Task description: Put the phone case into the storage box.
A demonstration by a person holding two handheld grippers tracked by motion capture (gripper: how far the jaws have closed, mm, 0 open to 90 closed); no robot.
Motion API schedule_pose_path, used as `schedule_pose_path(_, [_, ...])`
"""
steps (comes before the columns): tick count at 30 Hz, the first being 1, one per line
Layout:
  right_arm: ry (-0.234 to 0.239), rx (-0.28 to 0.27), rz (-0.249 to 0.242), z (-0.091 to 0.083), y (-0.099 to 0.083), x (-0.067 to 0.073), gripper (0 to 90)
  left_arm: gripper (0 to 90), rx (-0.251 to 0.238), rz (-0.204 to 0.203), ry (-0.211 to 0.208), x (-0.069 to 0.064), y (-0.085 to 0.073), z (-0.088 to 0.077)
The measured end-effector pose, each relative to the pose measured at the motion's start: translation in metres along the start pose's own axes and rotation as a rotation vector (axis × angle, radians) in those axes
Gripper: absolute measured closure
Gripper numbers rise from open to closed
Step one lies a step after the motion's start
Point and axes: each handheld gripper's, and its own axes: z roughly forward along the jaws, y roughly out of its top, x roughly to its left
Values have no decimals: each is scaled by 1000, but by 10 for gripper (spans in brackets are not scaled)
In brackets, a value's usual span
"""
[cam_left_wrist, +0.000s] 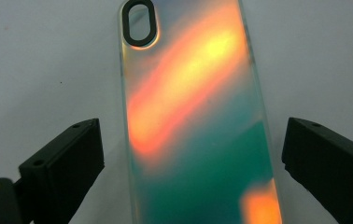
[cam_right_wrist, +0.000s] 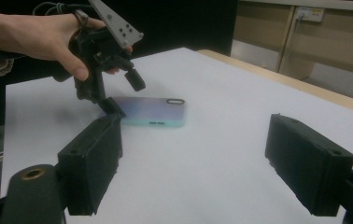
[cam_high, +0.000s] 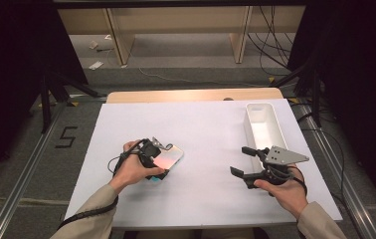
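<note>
**Left gripper astride the phone case, not yet gripping**

Your left gripper [cam_left_wrist: 191, 163] stands spread over the phone case [cam_left_wrist: 198, 121], one jaw on each long side with bare gaps showing between pads and case, so nothing is held yet. The case lies flat on the white sheet [cam_high: 211, 129] that covers the desk, in its left half and nearer your edge than the far one. Your right gripper [cam_high: 245, 162] hangs released and empty near the right edge, just on your side of the white tray [cam_high: 248, 127].

To take the case well, I would settle the jaws lower until the pads meet the thin side walls, keep them square to the long edges, and centre the case between them before you squeeze; a slick, thin shell is likely to skate out of a slanted pinch.

The left gripper view gives you the gaps on both sides and the oval camera cut-out at the far end. The right gripper view gives what that one cannot: the side-on height of the left gripper above the case and the case's mint-coloured rim.
</note>
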Motion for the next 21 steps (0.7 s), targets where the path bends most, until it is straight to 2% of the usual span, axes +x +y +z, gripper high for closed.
schedule_pose_path(3, [-1, 1, 0, 0, 0, 0, 198, 60, 12, 2, 6, 0, 1, 2])
schedule_pose_path(16, [2, 4, 1, 0, 0, 0, 198, 67, 58, -14, -21, 3, 1, 7])
schedule_pose_path(20, [3, 8, -1, 1, -1, 0, 197, 92, 74, -32, -34, 2, 1, 8])
schedule_pose_path(21, [4, 9, -1, 1, -1, 1, 197, 104, 85, -22, -38, 3, 2, 7])
